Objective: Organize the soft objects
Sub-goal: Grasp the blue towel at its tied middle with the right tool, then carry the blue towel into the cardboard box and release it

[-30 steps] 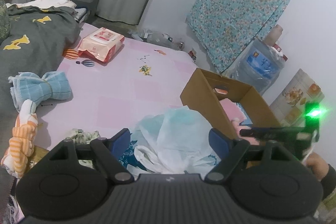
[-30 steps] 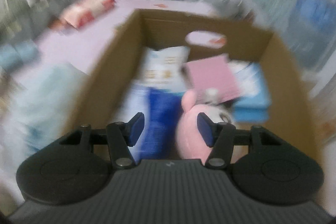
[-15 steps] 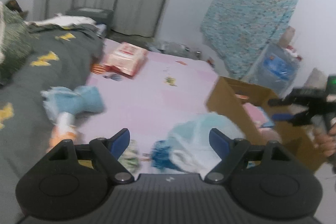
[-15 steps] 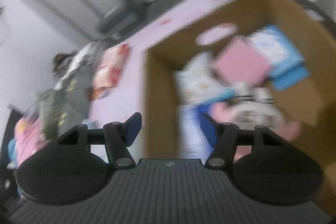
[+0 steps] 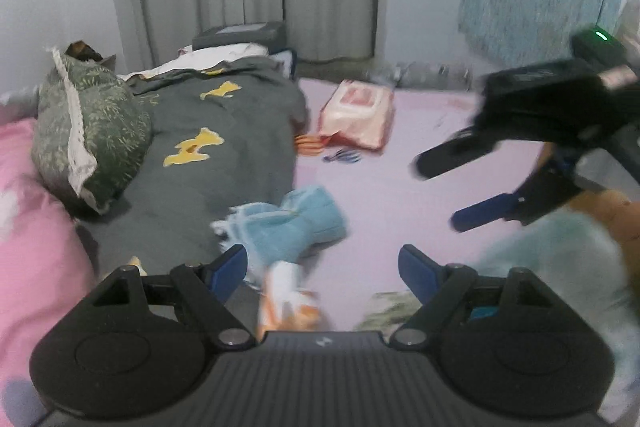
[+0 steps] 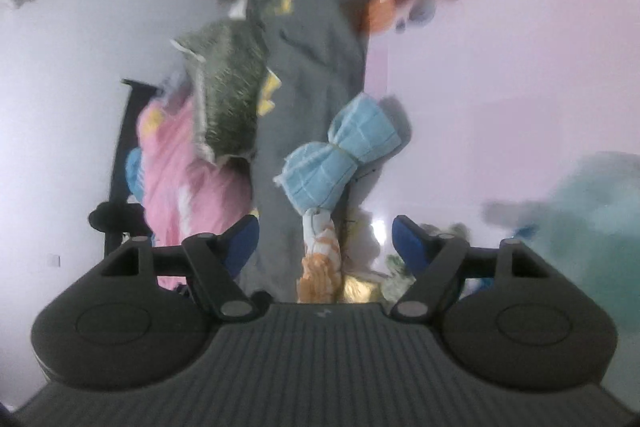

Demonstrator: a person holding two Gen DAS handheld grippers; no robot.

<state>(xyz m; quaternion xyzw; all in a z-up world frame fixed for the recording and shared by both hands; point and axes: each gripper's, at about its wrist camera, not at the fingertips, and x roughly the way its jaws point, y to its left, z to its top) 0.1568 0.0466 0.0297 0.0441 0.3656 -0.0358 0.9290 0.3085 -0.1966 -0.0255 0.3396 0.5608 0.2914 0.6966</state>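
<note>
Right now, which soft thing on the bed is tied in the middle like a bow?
The light blue towel; the orange striped cloth below it has no such waist.

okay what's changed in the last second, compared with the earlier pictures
The right gripper has swung away from the cardboard box toward the blue towel bundle, its jaws just opening, nothing between them. The left gripper turned leftward toward the same bundle, open and empty. Bundle, grey blanket and wipes pack lie unmoved.
</note>
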